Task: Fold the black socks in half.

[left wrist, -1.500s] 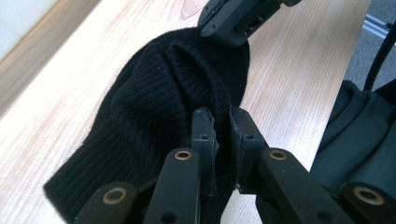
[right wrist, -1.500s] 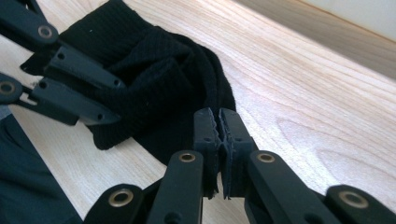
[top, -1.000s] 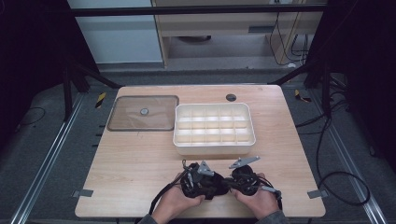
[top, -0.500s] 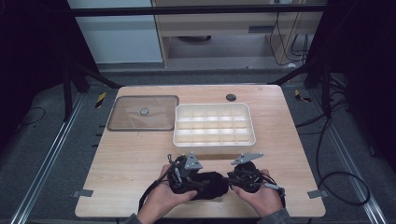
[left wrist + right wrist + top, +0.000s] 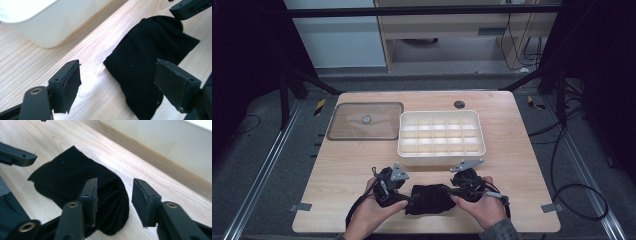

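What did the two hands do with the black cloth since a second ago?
The hands moved apart and slightly toward the person, so the black cloth now lies spread between the left gripper and right gripper. Both are open and grip nothing. The white divided box and clear lid stayed put.

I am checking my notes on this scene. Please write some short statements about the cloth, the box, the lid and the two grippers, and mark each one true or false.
1. The black cloth lies on the table between the two grippers. True.
2. The white divided box holds several small objects. False: its compartments look empty.
3. The clear lid is on the box. False: it lies on the table beside it.
4. The left gripper is open. True.
5. The right gripper is clamped on the cloth. False: its jaws stand apart, one over the cloth's folded end.
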`<state>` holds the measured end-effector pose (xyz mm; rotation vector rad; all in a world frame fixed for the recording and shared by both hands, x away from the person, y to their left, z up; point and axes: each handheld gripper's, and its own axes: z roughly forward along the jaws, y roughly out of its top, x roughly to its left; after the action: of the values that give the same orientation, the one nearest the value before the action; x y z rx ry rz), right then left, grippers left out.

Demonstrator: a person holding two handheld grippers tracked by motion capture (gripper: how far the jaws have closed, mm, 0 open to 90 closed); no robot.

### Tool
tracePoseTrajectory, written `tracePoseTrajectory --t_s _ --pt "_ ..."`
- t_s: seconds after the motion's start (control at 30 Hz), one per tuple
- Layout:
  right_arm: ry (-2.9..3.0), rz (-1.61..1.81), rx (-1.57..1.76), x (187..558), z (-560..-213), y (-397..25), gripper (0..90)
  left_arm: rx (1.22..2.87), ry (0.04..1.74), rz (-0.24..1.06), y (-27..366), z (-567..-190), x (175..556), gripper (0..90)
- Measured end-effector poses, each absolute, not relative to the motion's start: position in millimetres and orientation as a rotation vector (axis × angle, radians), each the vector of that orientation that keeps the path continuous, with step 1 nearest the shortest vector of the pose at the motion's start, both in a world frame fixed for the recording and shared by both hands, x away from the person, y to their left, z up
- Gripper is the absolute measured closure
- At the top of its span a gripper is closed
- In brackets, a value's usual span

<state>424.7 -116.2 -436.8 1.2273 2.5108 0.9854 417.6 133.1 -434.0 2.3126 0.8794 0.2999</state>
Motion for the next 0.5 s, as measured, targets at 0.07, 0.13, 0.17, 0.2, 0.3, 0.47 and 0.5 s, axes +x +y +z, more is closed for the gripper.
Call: tracePoseTrajectory --t_s 0.07,0.13,0.17,0.2,0.3,0.47,0.5 --pt "2.506 0.982 1.24 426 -436 -114 53.1 2.31 0.885 0.301 135 -435 417 17.2" --pt "2.503 0.983 1.235 429 -436 -112 51.9 2.308 0.887 0.301 139 -435 417 16.8" --pt "2.501 0.98 1.243 430 -435 -110 51.7 2.308 0.889 0.299 141 -436 417 16.0" --pt "2.505 0.979 1.232 432 -435 -109 51.1 2.305 0.894 0.298 142 -436 417 15.2" --pt "2.506 0.968 1.233 437 -433 -104 50.6 2.298 0.904 0.294 146 -439 416 13.9" --pt "2.516 0.922 1.244 448 -437 -95 54.2 2.297 0.923 0.288 150 -446 414 16.1" --pt "2.52 0.913 1.244 449 -439 -93 54.4 2.306 0.927 0.284 150 -449 412 16.3"
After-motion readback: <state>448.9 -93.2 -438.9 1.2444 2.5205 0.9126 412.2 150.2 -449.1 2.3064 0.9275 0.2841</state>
